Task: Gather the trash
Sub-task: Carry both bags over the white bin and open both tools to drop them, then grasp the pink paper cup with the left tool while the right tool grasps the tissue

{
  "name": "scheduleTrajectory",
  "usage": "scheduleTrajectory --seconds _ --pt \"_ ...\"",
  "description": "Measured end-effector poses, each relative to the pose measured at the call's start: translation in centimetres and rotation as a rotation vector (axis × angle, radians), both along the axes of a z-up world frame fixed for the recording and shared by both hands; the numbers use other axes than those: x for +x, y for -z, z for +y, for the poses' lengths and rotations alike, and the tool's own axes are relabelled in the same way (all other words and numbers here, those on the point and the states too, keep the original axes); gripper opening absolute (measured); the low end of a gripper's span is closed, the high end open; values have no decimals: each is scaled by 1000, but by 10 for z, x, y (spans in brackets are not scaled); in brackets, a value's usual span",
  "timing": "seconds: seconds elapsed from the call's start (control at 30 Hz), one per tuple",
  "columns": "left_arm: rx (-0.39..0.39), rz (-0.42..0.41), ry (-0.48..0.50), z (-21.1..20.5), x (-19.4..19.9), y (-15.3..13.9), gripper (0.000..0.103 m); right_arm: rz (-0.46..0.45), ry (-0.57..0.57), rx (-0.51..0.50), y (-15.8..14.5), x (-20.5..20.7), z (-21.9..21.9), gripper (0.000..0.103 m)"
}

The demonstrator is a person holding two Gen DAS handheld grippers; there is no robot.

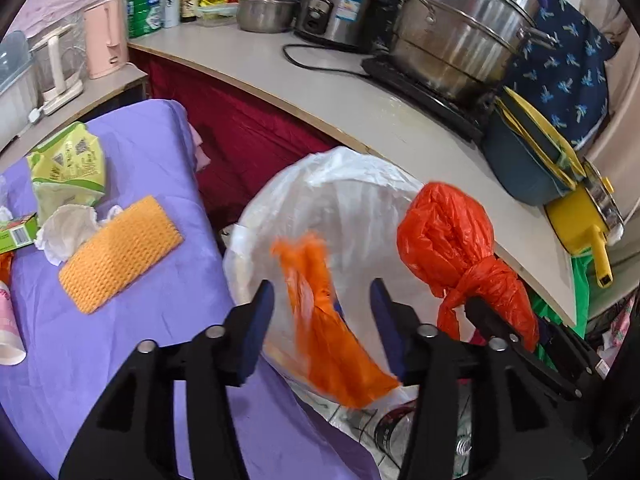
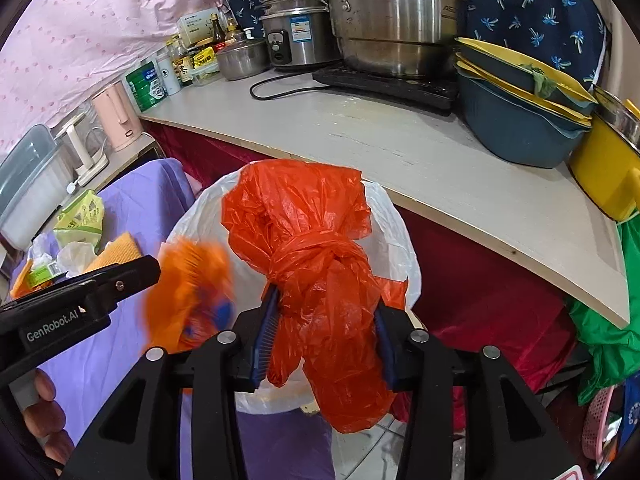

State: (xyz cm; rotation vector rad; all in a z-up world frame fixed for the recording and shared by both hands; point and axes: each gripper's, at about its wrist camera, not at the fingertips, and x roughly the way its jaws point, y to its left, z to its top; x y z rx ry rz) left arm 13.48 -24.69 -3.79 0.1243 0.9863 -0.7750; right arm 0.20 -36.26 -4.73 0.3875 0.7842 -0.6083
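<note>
Two orange items sit at the centre of the scene. Item one: a knotted orange plastic bag (image 2: 316, 280), clamped just below its knot between the blue pads of the right gripper (image 2: 324, 336), held in the air over a white trash bag (image 2: 396, 220). Item two: a blurred orange wrapper (image 1: 320, 320) between the widely spread fingers of the left gripper (image 1: 322, 320), apart from both pads, also over the white trash bag (image 1: 340, 200).

White trash bag: billowed open, standing between the purple-covered surface (image 1: 140, 340) and the counter (image 1: 360, 116).

Purple-covered surface, left: carries a yellow knitted cloth (image 1: 120, 256), crumpled white tissue (image 1: 66, 232), a green-and-yellow packet (image 1: 68, 168), a small green box (image 1: 16, 236) and a pink-and-white cup (image 1: 8, 332) at the far left edge. Its right edge lies just beside the trash bag.

Counter, behind and right: pale top with a raw board edge curving past the bag, a dark red curtain (image 2: 472, 280) hanging beneath. Holds a large steel steamer pot (image 2: 396, 28) on a black induction plate (image 2: 384, 84), a rice cooker (image 2: 300, 36), a small lidded pot (image 2: 240, 60), bottles and jars, stacked blue-and-yellow basins (image 2: 516, 112) and a yellow pot (image 2: 604, 172) at the right end. Front strip of the counter top is bare.

Side shelf, far left: pink kettle (image 1: 106, 36), clear plastic bin (image 2: 28, 184).

Walls: pink dotted cloth, navy palm-print cloth.
</note>
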Motion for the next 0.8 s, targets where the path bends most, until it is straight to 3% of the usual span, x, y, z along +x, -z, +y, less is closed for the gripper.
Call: scheduleTrajectory --seconds 0.17,0.33,0.67,0.8 --pt "-18 -24 -58 18 10 -13 64 -41 -4 -12 -10 6 3 60" --pt "-23 -62 -113 37 15 -25 72 -79 -7 -13 -25 6 9 65" --pt "-22 -85 -209 80 17 -37 73 -131 -48 -48 -56 1 37 71" --pt "-23 -117 -251 106 12 -44 81 -153 -77 -53 -67 -1 56 72"
